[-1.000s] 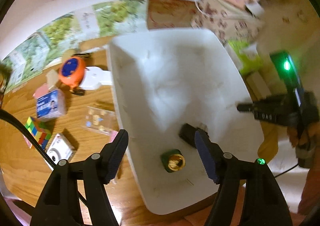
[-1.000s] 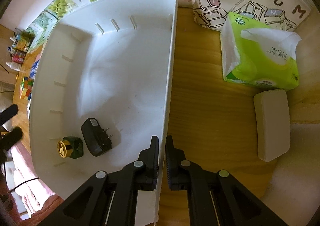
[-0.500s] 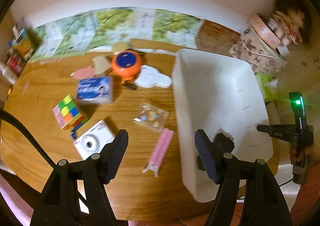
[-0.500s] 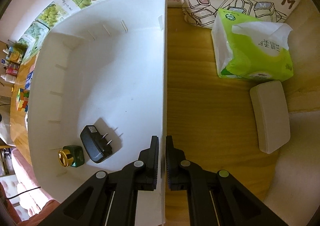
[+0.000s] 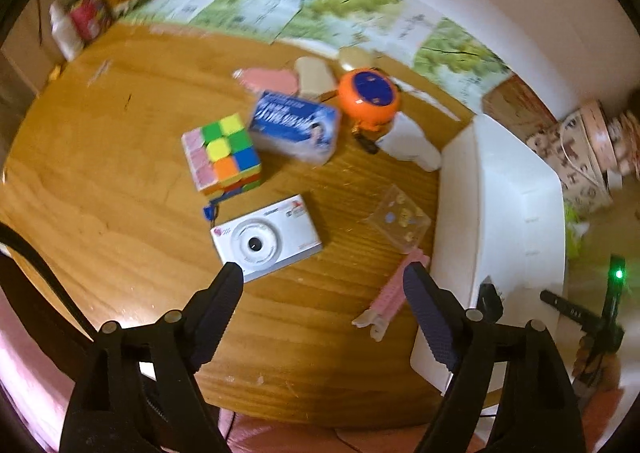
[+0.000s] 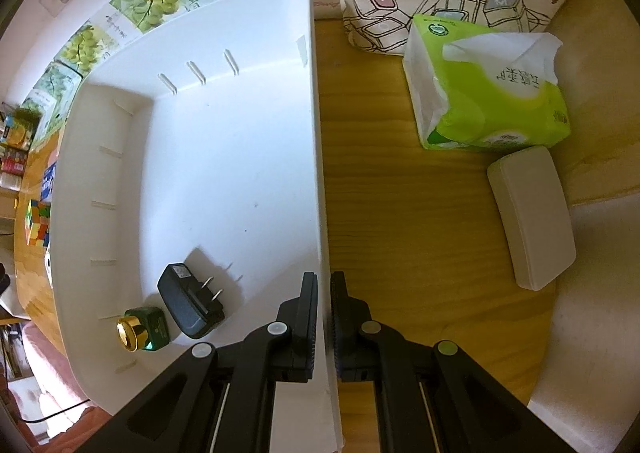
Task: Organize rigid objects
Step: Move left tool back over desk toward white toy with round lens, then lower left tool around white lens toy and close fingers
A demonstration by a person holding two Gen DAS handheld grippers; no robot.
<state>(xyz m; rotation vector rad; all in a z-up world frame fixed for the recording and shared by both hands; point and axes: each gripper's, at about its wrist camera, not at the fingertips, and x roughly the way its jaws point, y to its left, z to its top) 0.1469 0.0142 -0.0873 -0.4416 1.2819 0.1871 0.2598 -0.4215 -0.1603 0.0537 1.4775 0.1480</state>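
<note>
Wooden table (image 5: pixel 120 157) (probably round), cluttered; grape posters (image 5: pixel 248 1) behind.

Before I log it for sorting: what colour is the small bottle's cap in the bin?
Shiny gold, on a green bottle; clearest in the right wrist view.

Warm, dim light is filling the left wrist view, and motion blur is smearing the far posters (image 5: pixel 304 9) and the clutter at far left. The camera (image 5: pixel 266 239) near the middle is staying fairly sharp. A small glare patch is shining on the table (image 5: pixel 120 181) at near left, and a green LED (image 5: pixel 619 273) is glowing at right. The right wrist view is looking brighter and crisp, with even light washing the bin (image 6: pixel 224 157); the charger (image 6: pixel 190 305) is casting a soft shadow toward the far right. Fisheye bending is curving both pictures' edges into dark corners
</note>
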